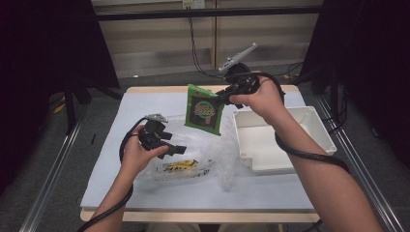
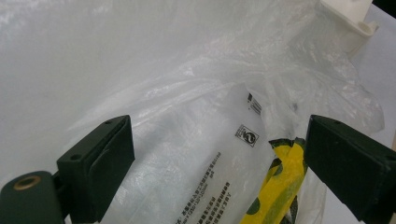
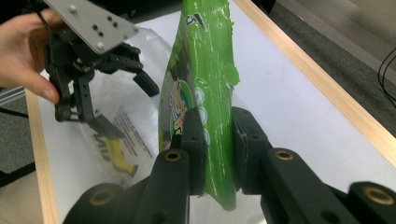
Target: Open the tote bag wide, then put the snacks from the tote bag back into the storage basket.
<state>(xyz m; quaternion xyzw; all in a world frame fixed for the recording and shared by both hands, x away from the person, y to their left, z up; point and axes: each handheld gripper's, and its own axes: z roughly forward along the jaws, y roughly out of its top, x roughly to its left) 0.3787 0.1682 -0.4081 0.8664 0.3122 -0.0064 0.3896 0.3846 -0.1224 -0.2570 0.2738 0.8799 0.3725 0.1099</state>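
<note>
Nearest, left gripper (image 1: 170,145) has its jaws apart, straddling the crumpled clear plastic bag (image 1: 193,159) lying on the white surface (image 1: 145,104); a yellow printed packet (image 1: 181,166) sits inside the bag. Right gripper (image 1: 226,93) is farther back and raised, jaws clamped on the flat green snack pouch (image 1: 205,110), which hangs clear above the surface. White rectangular plastic tray (image 1: 309,121) sits beside the bag, on the right.

Dim bg, prob. glare on plastic
</note>
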